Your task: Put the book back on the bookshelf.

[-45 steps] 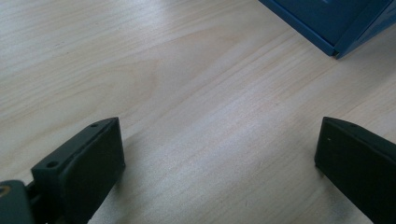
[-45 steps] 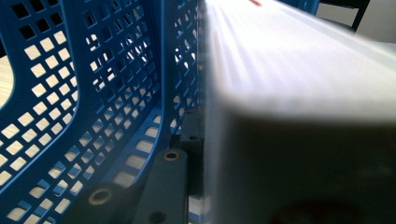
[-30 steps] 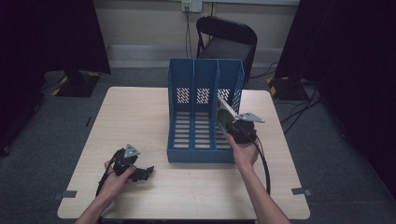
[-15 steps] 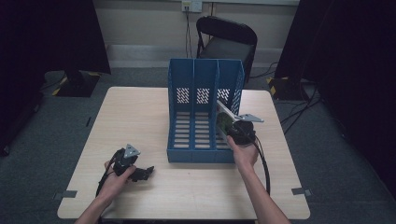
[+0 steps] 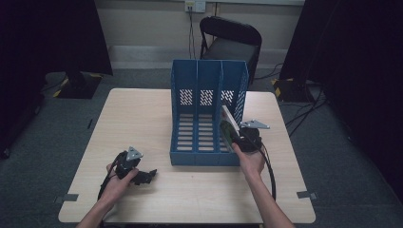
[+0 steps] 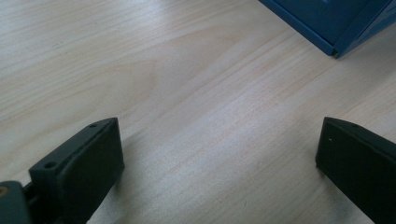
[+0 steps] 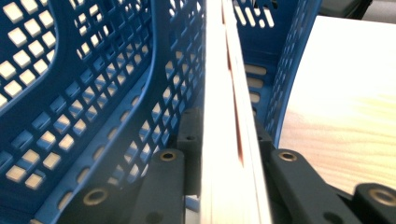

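Right of centre in the high view: right gripper [image 5: 236, 137] clamped on a thin book [image 5: 228, 124], edge-on and tilted, lower end at the front of the rightmost slot of the blue three-slot file rack [image 5: 207, 80]. Compared with a second ago, barely any change: book at nearly the same lean, same slot, right hand [image 5: 250, 161] in nearly the same spot by the rack's front right corner. Grip unchanged too, no visible loosening.

In the right gripper view, pale page edges of the book [image 7: 229, 116] running up the middle of the frame, a thin red line along them, black jaws pressed against both faces. Perforated blue wall of the rack [image 7: 93, 93] at the left, another blue wall just right of the book, bare wooden table [image 7: 345, 102] at the far right.

Lower left of the high view: left gripper [image 5: 138, 175] resting on the table [image 5: 142, 114], held by the left hand [image 5: 116, 183], well apart from the rack, same place as before. In the left gripper view, jaws spread wide with nothing but wood grain between them; blue rack corner [image 6: 334, 28] at the upper right.
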Demonstrator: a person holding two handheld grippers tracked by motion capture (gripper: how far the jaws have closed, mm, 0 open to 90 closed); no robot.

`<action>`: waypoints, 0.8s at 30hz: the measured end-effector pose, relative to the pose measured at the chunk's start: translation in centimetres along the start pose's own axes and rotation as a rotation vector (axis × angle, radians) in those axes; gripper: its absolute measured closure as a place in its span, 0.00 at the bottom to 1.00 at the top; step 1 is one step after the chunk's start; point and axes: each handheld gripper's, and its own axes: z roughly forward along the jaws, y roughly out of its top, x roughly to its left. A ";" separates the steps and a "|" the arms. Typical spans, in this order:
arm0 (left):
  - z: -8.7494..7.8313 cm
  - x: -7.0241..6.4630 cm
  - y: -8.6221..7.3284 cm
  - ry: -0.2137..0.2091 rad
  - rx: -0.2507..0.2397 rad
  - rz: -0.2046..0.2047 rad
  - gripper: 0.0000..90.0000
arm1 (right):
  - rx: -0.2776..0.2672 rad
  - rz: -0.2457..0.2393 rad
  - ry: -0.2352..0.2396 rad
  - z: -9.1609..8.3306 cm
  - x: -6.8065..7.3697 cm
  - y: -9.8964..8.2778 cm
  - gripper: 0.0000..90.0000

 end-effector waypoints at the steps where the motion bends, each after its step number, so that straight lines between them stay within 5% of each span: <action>1: 0.0 0.0 0.0 0.000 0.000 0.000 0.00 | -0.013 0.006 0.006 -0.1 0.1 -0.2 0.83; 12: 0.0 0.0 0.0 -0.001 0.000 0.001 0.00 | -0.029 -0.004 0.000 -0.5 0.3 -0.5 0.78; 24: 0.0 0.0 0.0 -0.001 0.000 0.006 0.00 | -0.159 0.065 0.024 -1.8 -0.1 -1.8 0.70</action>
